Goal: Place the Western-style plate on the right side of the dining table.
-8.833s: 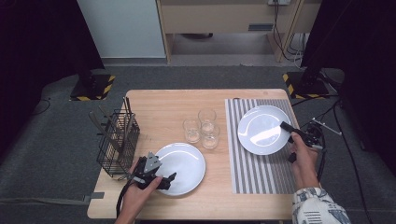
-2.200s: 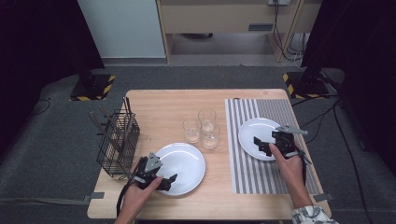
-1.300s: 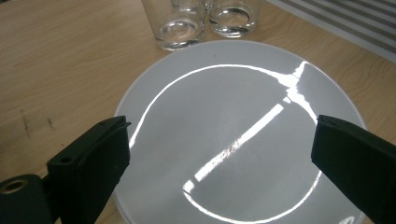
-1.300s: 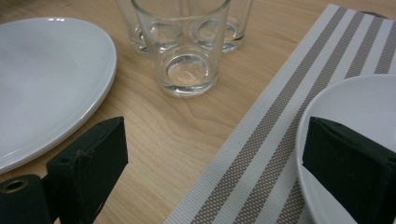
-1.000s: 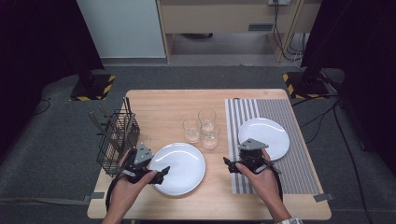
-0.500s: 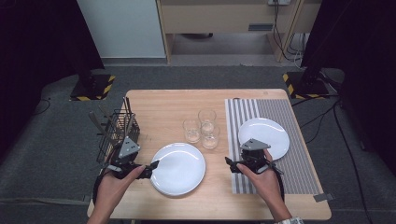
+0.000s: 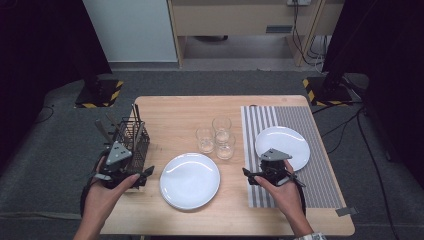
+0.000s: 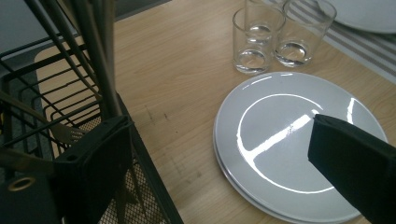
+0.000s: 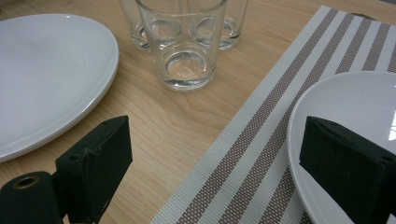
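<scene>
the left gripper (image 7: 142, 175) sits at the front left of the wooden table (image 7: 180, 112), its jaws spread wide and holding nothing. in the left gripper view one jaw stands against the black wire cutlery basket (image 8: 56, 116) and the other hangs over the near edge of the white plate (image 8: 299, 149) on the bare wood. that plate (image 7: 190, 180) lies just right of the basket (image 7: 131, 140), which carries a few utensils standing up in it.

the right gripper (image 7: 252, 176) hovers at the front left edge of the striped placemat (image 7: 300, 125), jaws also wide apart and empty. in the right gripper view one jaw is over the wood and the other over the rim of the second white plate (image 9: 355, 107), which rests on the mat (image 9: 261, 140). in the high view this plate (image 7: 282, 145) sits just behind the right hand (image 7: 285, 192).

three clear glasses (image 7: 216, 136) stand clustered together between the two plates, near the mat's left edge
</scene>
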The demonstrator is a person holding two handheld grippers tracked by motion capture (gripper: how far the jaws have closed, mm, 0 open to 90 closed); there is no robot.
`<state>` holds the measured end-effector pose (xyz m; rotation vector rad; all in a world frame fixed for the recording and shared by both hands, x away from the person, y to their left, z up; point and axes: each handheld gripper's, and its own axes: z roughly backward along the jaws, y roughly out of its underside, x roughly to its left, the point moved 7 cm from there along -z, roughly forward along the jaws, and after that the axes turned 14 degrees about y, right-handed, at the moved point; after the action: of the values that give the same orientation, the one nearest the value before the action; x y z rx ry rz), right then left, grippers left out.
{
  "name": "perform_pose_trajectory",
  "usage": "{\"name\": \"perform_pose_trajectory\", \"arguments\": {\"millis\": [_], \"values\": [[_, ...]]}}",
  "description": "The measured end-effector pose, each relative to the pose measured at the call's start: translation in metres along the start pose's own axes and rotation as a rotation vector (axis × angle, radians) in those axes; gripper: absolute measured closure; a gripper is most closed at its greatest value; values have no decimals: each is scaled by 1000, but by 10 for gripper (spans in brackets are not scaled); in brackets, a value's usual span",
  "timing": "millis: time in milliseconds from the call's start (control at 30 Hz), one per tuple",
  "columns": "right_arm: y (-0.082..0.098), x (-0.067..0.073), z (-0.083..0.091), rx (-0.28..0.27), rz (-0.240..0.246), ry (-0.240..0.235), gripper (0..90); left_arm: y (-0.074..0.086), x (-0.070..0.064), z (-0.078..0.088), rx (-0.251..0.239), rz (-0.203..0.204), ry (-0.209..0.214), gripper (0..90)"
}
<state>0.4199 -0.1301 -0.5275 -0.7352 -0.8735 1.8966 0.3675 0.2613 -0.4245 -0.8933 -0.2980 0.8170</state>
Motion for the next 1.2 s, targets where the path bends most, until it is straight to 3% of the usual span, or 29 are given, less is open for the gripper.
{"name": "perform_pose_trajectory", "arguments": {"millis": [300, 633, 1000, 1200], "values": [[1, -3, 1, 5, -9, 6, 98, -3, 34, 31, -24, 32, -72, 81], [0, -3, 0, 3, -4, 11, 101, 5, 74, 57, -49, 83, -133, 96], [1, -3, 0, 7, -5, 11, 104, 8, 98, 58, -39, 92, -131, 115], [1, -2, 0, 10, -4, 11, 104, 10, 107, 52, -41, 100, -110, 125]]}}
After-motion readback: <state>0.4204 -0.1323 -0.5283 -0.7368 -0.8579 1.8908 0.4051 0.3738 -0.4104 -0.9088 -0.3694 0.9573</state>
